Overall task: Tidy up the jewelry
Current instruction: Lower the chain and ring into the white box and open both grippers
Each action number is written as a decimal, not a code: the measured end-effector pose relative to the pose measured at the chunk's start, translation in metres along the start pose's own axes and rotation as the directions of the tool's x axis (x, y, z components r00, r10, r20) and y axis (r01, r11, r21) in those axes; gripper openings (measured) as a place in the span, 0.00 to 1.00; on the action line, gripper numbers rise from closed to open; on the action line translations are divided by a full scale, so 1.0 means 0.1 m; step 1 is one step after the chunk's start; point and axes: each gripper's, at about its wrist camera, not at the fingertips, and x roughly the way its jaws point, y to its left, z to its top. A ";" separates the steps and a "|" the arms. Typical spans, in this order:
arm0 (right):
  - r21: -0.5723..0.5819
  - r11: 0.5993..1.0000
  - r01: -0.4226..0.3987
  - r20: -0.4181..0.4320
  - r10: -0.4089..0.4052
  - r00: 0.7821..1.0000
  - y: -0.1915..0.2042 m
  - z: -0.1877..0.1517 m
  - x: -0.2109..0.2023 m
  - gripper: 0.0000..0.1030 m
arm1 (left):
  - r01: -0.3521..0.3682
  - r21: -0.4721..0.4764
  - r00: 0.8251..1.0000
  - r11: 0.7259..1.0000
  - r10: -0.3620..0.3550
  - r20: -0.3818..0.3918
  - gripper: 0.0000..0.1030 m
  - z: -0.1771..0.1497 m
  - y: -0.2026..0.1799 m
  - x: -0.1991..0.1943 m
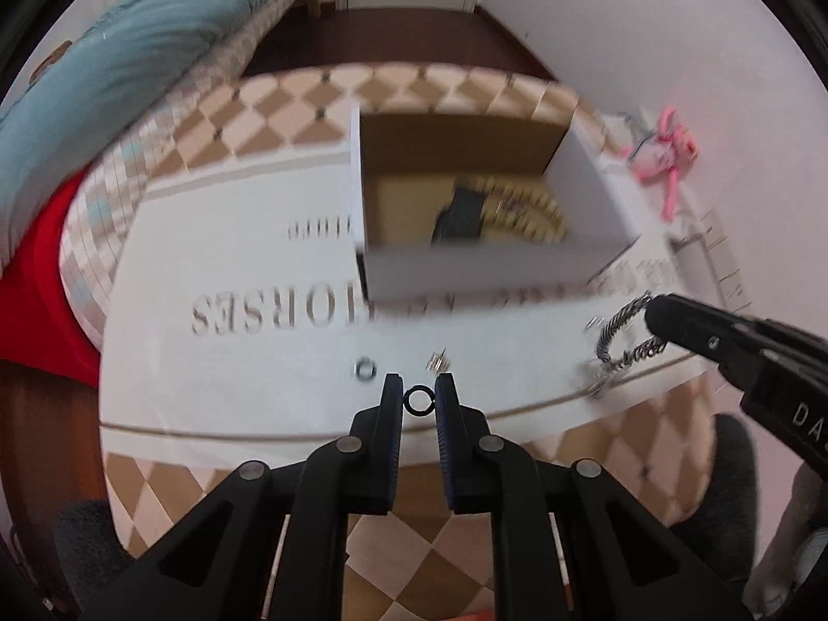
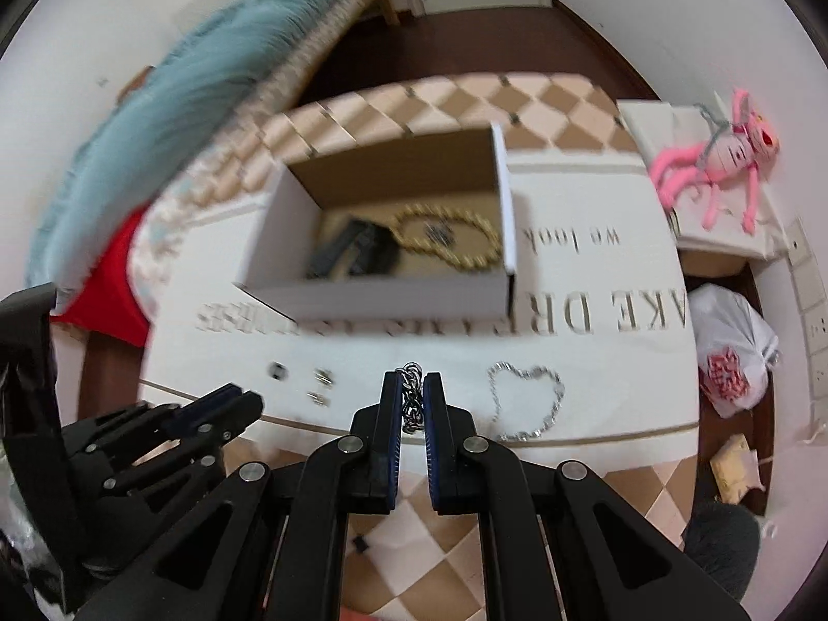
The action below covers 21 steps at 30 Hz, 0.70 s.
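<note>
Left gripper (image 1: 419, 397) fingers are pinching the small black ring (image 1: 418, 400) at its edges; it's risking popping out. Right gripper (image 2: 411, 394) fingers are clamping the silver link chain (image 2: 411, 397); its dangling slack is risking snagging the white open cardboard box (image 2: 398, 296).

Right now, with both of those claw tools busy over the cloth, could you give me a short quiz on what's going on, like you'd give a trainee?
1. True or false: the left gripper holds a small black ring.
2. What does the right gripper pinch?
A. gold necklace
B. silver chain
C. pink toy
3. Fill in: the gold necklace lies inside the white ____.

Key:
1. True.
2. B, the silver chain.
3. Box.
</note>
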 end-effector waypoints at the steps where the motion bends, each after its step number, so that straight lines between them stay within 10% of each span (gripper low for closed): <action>1: -0.006 1.000 -0.015 0.018 0.015 1.000 0.02 0.06 -0.10 0.08 | 0.011 -0.002 1.000 1.000 -0.011 0.012 0.10 0.05 -0.01 -0.07; 10: -0.067 0.997 -0.048 0.136 0.057 0.989 0.15 0.73 -0.62 0.08 | 0.061 0.014 0.996 0.998 -0.062 0.061 0.10 0.88 0.02 -0.22; 21: -0.094 0.990 0.103 0.036 -0.101 0.994 -0.02 1.40 0.29 0.08 | 0.024 0.002 0.995 1.000 -0.024 -0.097 0.10 1.49 0.09 0.50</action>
